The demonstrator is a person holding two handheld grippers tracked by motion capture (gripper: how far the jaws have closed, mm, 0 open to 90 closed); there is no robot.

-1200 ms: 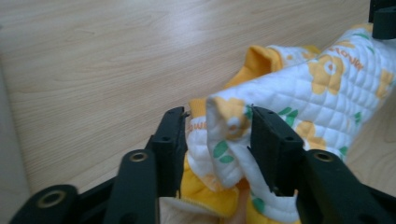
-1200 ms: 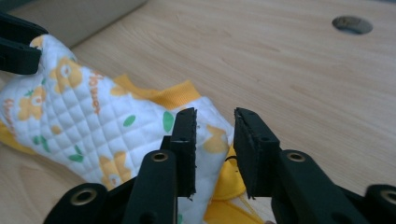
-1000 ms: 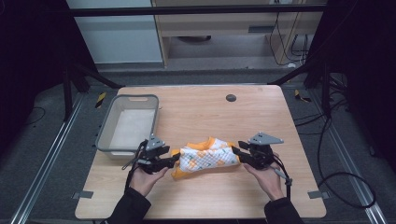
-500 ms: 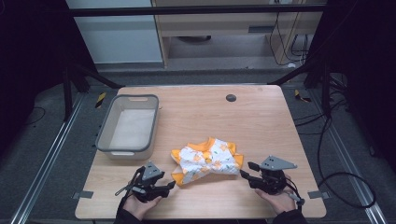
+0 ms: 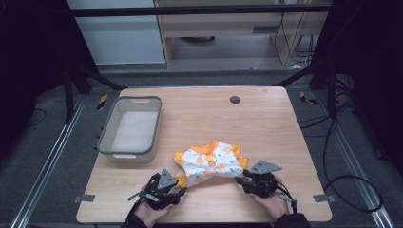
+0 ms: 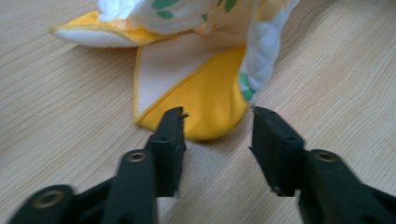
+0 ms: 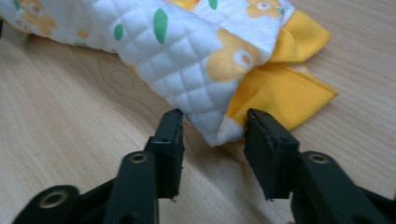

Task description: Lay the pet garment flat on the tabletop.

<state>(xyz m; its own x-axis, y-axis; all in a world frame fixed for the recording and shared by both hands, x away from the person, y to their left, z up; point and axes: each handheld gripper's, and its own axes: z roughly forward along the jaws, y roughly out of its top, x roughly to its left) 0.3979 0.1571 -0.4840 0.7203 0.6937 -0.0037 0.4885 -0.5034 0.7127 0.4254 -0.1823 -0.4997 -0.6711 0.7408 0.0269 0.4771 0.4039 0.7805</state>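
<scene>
The cloth (image 5: pixel 211 161) lies crumpled near the front middle of the table (image 5: pixel 266 123) and is the main obstacle there. Left of the cloth, toward the back, the bin (image 5: pixel 129 127) blocks that side with its raised walls; a strip of bare wood between bin and cloth leaves a passage. Behind the cloth the wood is open up to the far edge, broken by a small dark disc (image 5: pixel 235 99) well apart from the cloth. Right of the cloth the wood runs free to the table's edge. In front of the cloth, the left gripper (image 5: pixel 178 190) and right gripper (image 5: pixel 241 179) take up its two near corners, with a bare gap between them.
</scene>
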